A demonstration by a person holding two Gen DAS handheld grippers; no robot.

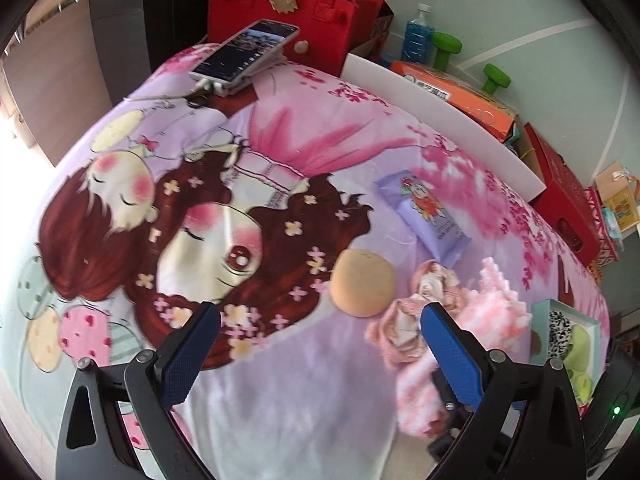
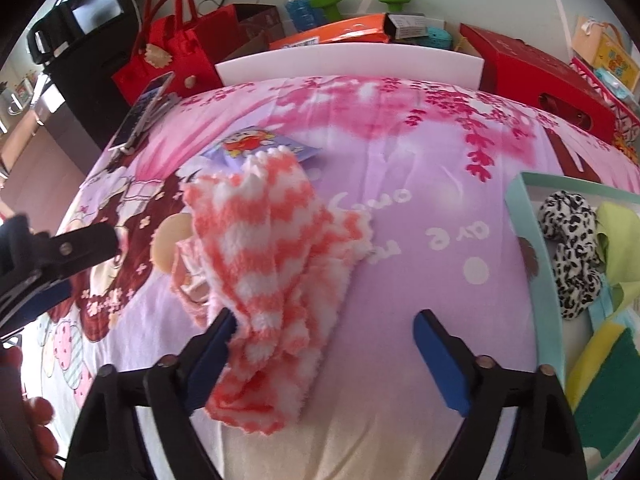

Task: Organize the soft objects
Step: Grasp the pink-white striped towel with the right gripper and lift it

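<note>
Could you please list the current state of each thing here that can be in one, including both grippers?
Left gripper: open, nothing between its jaws.
Right gripper: open, straddling the striped sock.
Striped fuzzy sock: crumpled on the blanket, not gripped.
Pink cloth bundle: bunched up beside the sock.
Teal box: open, partly filled.
Phone: screen lit, propped on its stand.
Blue bottle: upright, capped.

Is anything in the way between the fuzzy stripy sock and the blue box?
Nothing visible blocks it. Bare blanket lies between the striped sock and the box. The box already holds a spotted scrunchie and sponges.
</note>
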